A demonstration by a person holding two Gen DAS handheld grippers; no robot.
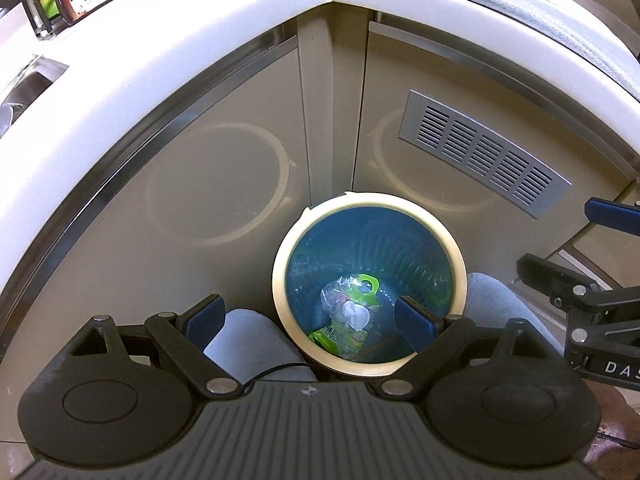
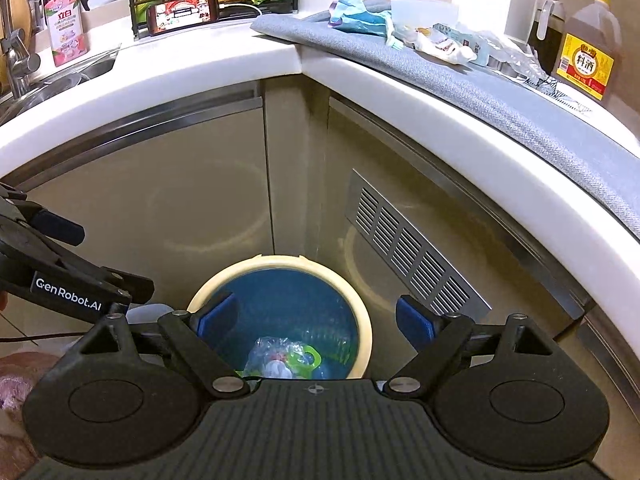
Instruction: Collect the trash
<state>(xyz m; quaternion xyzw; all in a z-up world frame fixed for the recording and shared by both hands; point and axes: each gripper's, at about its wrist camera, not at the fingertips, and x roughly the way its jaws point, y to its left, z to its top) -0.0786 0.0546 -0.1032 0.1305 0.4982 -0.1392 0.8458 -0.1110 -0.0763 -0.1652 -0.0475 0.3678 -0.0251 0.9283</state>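
We read this as the pause just after a drop: both grippers hang over the bin (image 1: pixel 370 284) on the floor in the cabinet corner, and neither holds anything. The left gripper (image 1: pixel 308 318) has its jaws spread wide and empty, and the right gripper (image 2: pixel 316 318) likewise stands released. In the blue-lined bin lie crumpled clear plastic and a green package (image 1: pixel 348 312) (what the white lump among them is, we cannot quite make out). More trash (image 2: pixel 432 38) waits on the grey mat (image 2: pixel 500 92) on the worktop (image 2: pixel 200 64) above. Next, we judge, one gripper must rise to that pile and close on a piece.
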